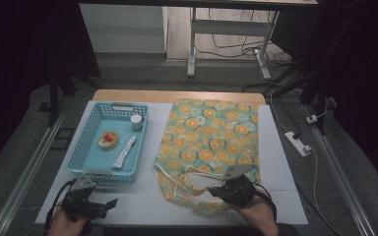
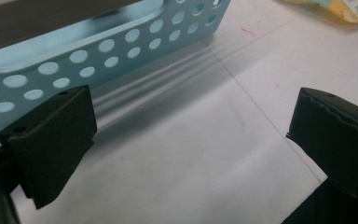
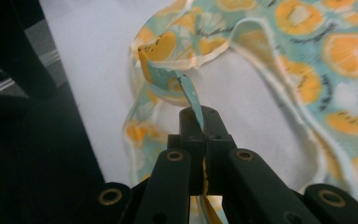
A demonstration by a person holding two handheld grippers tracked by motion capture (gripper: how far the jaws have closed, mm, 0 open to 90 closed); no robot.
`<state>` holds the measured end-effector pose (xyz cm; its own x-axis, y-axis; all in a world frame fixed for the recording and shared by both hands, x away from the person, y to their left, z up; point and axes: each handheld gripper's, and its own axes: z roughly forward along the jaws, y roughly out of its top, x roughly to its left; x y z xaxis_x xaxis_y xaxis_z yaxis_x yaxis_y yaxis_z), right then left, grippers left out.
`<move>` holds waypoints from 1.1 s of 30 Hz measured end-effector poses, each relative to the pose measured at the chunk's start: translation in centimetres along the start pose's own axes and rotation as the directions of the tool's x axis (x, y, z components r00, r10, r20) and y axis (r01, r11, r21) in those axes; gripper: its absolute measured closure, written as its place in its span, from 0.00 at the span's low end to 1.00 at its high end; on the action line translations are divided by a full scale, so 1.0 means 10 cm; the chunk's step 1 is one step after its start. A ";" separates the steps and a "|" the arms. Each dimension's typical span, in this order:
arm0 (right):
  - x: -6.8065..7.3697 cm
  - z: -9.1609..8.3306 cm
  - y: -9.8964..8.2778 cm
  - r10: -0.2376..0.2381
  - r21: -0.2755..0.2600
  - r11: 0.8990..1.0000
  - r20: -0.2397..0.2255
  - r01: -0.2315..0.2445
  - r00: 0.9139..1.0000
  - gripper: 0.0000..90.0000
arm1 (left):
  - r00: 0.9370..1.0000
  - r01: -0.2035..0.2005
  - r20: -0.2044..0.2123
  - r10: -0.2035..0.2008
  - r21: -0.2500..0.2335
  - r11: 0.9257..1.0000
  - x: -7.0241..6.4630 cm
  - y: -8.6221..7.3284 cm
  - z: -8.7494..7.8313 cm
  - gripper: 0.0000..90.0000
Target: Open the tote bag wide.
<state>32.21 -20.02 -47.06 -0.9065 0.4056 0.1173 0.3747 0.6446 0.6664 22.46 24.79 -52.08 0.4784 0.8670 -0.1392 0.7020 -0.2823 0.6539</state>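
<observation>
Two tongs are at work, and we read the coming move from the right one. The right tongs (image 3: 200,123) are pinched tight on a strap (image 3: 186,88) of the orange-print cloth bag (image 1: 211,137), at the bag's near end. From that grip the bag's body runs away from us toward the far edge of the counter (image 1: 285,196), its long axis near to far, so any lift or pull of the strap would, we judge, work against cloth lying straight ahead.

The left tongs (image 1: 109,202) stand wide with nothing between them, resting near the front wall of the blue basket (image 1: 91,142), well apart from the bag; the right hand is plainly the nearer one.

The counter has a white top with bare wood at its far edge. Beyond it the room is dim, with a desk frame and cables on the floor.
</observation>
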 end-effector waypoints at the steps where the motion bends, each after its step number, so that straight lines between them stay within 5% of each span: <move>1: -0.02 -0.01 0.02 0.002 -0.007 1.000 0.002 -0.002 1.000 1.00 | 1.000 -0.001 -0.001 0.001 0.001 1.000 0.00 0.00 0.00 0.01; 18: -0.49 0.12 0.41 -0.005 -0.043 0.999 0.083 0.008 0.997 1.00 | 1.000 0.016 0.000 -0.016 -0.004 1.000 0.02 0.00 0.00 0.02; 33: -0.98 0.25 0.64 0.051 -0.061 0.997 0.148 -0.042 0.988 1.00 | 1.000 0.018 0.002 -0.018 -0.006 1.000 0.02 0.00 -0.01 0.02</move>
<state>43.93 -18.23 -45.83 -0.8473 0.5296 0.0405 0.4001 0.5862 0.7045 22.50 25.01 -52.09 0.4665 0.8712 -0.1528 0.7073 -0.2636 0.6560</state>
